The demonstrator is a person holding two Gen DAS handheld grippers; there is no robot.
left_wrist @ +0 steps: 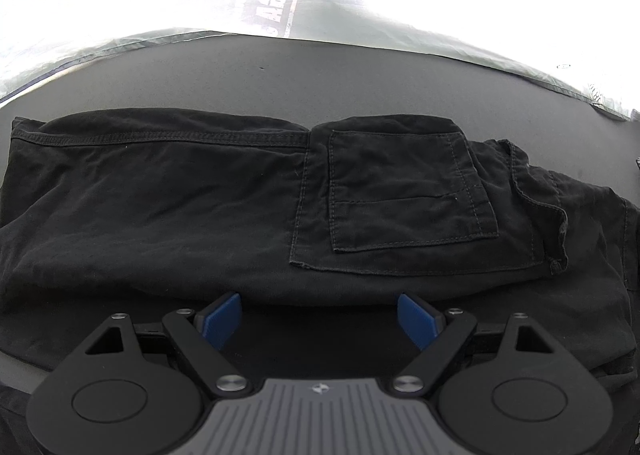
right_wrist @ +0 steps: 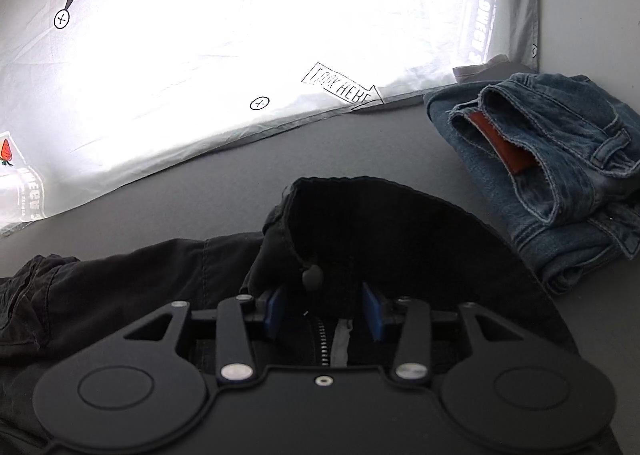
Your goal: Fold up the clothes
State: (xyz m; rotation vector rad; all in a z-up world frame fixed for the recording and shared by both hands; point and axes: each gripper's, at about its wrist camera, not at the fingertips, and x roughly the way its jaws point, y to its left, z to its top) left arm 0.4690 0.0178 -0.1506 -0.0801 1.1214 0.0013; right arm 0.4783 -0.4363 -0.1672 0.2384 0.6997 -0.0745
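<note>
Black trousers (left_wrist: 224,207) lie folded lengthwise on a grey surface, a stitched back pocket (left_wrist: 408,191) facing up. My left gripper (left_wrist: 320,315) is open and empty, its blue pads apart just in front of the trousers' near fold. In the right wrist view the trousers' waistband (right_wrist: 380,231) is raised around my right gripper (right_wrist: 326,311). The blue pads stand apart on either side of the fly; the zipper (right_wrist: 323,339) and a button (right_wrist: 312,277) show between them. Whether they pinch the cloth is unclear.
Folded blue jeans (right_wrist: 560,175) with a brown leather patch lie at the right. A white printed sheet (right_wrist: 240,55) with carrot pictures and "LOOK HERE" arrows covers the far side. The grey surface (left_wrist: 320,79) runs between sheet and trousers.
</note>
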